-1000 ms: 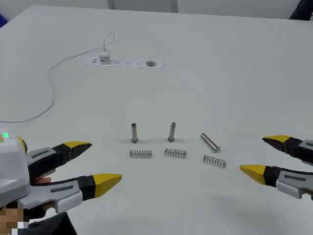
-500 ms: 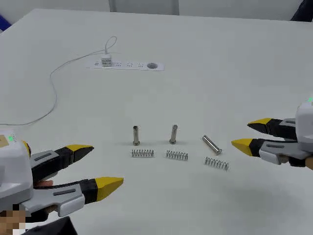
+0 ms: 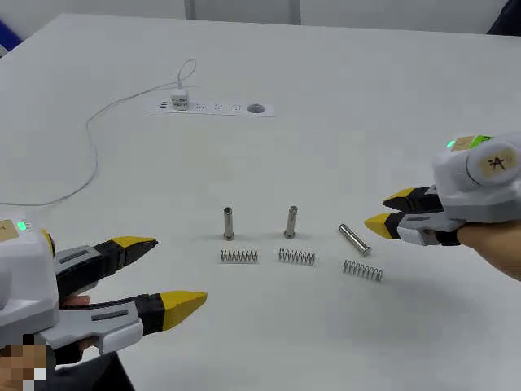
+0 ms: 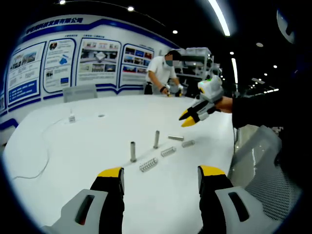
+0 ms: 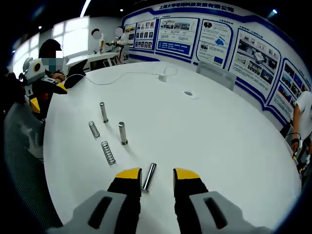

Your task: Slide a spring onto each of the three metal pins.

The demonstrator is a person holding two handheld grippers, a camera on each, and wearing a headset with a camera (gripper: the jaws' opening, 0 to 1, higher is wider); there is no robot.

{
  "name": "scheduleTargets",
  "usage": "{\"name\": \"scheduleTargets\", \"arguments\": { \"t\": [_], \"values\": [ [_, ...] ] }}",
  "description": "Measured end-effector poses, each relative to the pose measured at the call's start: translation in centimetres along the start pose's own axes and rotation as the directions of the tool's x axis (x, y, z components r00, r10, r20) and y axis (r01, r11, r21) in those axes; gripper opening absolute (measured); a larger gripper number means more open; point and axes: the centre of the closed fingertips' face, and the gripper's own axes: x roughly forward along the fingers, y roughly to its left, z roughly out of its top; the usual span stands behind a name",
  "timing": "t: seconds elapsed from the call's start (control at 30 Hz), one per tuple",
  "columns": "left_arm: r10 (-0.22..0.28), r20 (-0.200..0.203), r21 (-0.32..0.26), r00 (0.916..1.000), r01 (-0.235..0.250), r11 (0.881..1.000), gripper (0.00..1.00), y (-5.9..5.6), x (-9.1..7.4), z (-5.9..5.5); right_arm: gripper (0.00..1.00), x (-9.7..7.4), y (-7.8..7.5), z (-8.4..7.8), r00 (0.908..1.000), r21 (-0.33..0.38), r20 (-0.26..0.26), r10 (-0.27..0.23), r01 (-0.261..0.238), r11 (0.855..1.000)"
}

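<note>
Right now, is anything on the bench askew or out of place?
Yes: the right pin lies on its side, while the left pin and middle pin stand upright. The springs lie loose in a row.

Bright, even overhead light; shadows on table (image 3: 383, 90) soft, faint. Flare from ceiling light strips (image 4: 219, 16) in left gripper view. Gripper views bent at edges w/ fisheye; head view sharp.

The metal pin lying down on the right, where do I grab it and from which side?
Take the lying pin across the middle of its smooth shaft, coming from above with the right tool, which is nearest. It lies flat on the table, so only its round sides are free.
</note>
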Motion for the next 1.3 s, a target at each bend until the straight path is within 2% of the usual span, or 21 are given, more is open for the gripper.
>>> {"name": "scheduleTargets", "arguments": {
  "t": [0.2,0.57,0.73,0.9,1.1,1.13,1.3],
  "values": [
    [0.001,-0.004,0.006,1.0000,-0.001,1.000,0.62,0.0,0.0,0.0,0.23,2.0,0.1,-0.8,0.9979,0.011,-0.065,-0.002,0.003,1.000],
    [0.003,-0.008,0.005,1.0000,-0.003,1.000,0.62,0.1,0.0,-0.1,0.18,4.6,0.8,-1.7,0.9897,0.065,-0.142,0.018,-0.009,0.998],
    [0.006,-0.008,0.004,0.9999,-0.006,1.000,0.61,0.1,-0.1,-0.2,0.17,5.6,0.5,-1.9,0.9858,0.085,-0.167,0.014,0.000,0.996],
    [0.008,-0.009,0.004,0.9999,-0.008,1.000,0.61,0.2,-0.1,-0.2,0.14,6.0,0.4,-2.4,0.9797,0.103,-0.200,0.009,0.012,0.995],
    [0.011,-0.010,0.002,0.9999,-0.011,1.000,0.61,0.2,-0.1,-0.2,0.13,6.5,0.4,-2.9,0.9765,0.117,-0.215,0.021,0.005,0.993],
    [0.011,-0.011,0.003,0.9999,-0.011,1.000,0.61,0.2,-0.1,-0.2,0.12,6.4,0.5,-2.6,0.9790,0.127,-0.202,0.028,-0.002,0.992],
    [0.014,-0.011,0.000,0.9998,-0.014,1.000,0.60,0.3,-0.1,-0.2,0.10,6.1,0.8,-2.6,0.9769,0.148,-0.210,0.037,-0.006,0.989]
  ]
}}
